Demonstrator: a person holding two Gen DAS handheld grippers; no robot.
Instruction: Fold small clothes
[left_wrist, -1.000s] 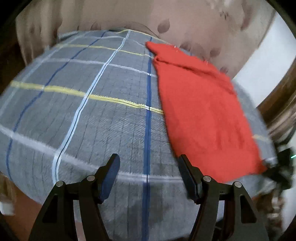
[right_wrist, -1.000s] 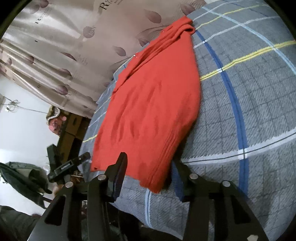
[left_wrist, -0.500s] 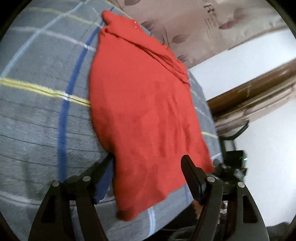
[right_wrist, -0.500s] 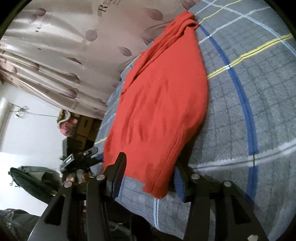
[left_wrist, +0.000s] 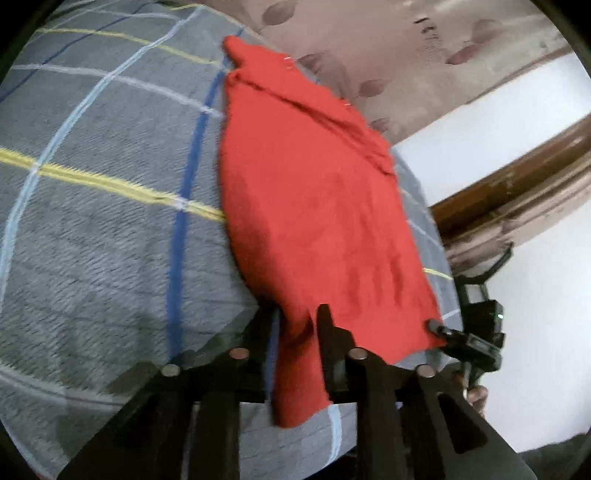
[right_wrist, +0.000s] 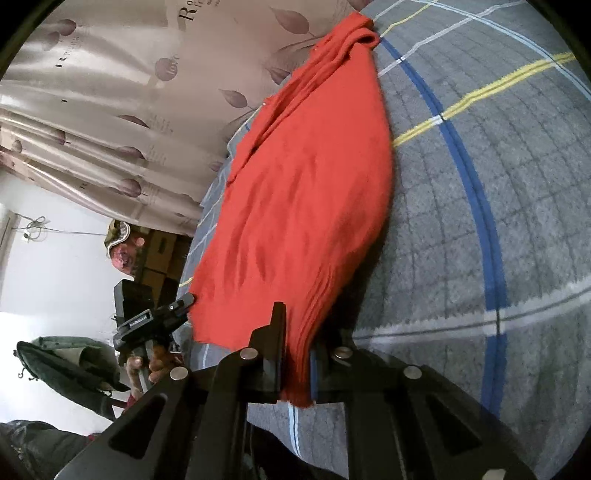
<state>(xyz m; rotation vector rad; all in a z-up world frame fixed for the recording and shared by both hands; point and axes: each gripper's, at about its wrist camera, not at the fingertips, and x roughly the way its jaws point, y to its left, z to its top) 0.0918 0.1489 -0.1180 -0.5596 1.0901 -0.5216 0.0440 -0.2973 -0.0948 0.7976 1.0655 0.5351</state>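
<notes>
Red garment (left_wrist: 314, 206) lay flat on the grey plaid blanket (left_wrist: 103, 229), its bunched collar end toward the leaf-print curtain (right_wrist: 110, 92) and its hem at the blanket's near edge, hanging slightly over.

Left of the garment's hem: a sec before, the left gripper (left_wrist: 297, 325) sat over bare blanket w/ jaws wide and nothing between them. It had since swung across to the hem's left corner, and its jaws were closing w/ red cloth between them. Pads looked pressed on the fabric, a flap drooping below the fingers.

Right of the hem: the right gripper (right_wrist: 297, 343) had barely shifted, but its jaws, which had stood apart astride the hem's right corner, were closing and looked clamped on the stacked edge there. The cloth was pinched thin between the pads.

From the right wrist view, the other handheld unit and a hand (right_wrist: 147, 365) showed beyond the hem's far corner.

So both near corners seemed to be taken. My read: setup was done, and the next move was prob. a lift and carry of the hem toward the collar for the first fold. Risk was an uneven lift, since the left bite looked shallower.
</notes>
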